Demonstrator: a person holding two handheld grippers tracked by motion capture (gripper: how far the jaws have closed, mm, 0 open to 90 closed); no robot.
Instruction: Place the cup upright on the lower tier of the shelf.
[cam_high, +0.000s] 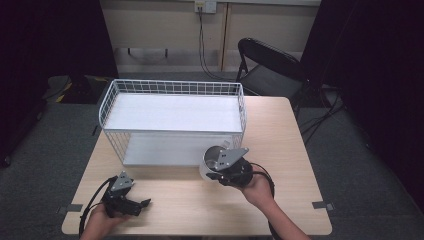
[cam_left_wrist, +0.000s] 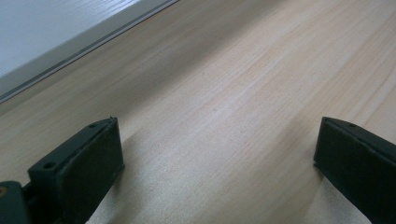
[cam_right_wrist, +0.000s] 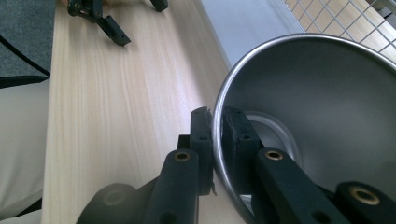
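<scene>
Brushed steel, smooth and grey inside with a bright rolled rim: the metal cup is pinched by its wall in the right gripper, one jaw outside the rim and one inside, closed tight on the thin metal. In the high view the cup hangs tilted just above the table, mouth turned up and toward the camera, right in front of the lower shelf of the white wire rack. The right gripper sits directly behind it, the hand reaching in from the lower edge with the forearm angled up and leftward.

Well apart, near the table's front left corner, the left gripper lies low over the wood; its own view shows its jaws spread wide with bare tabletop between them, holding nothing.
</scene>
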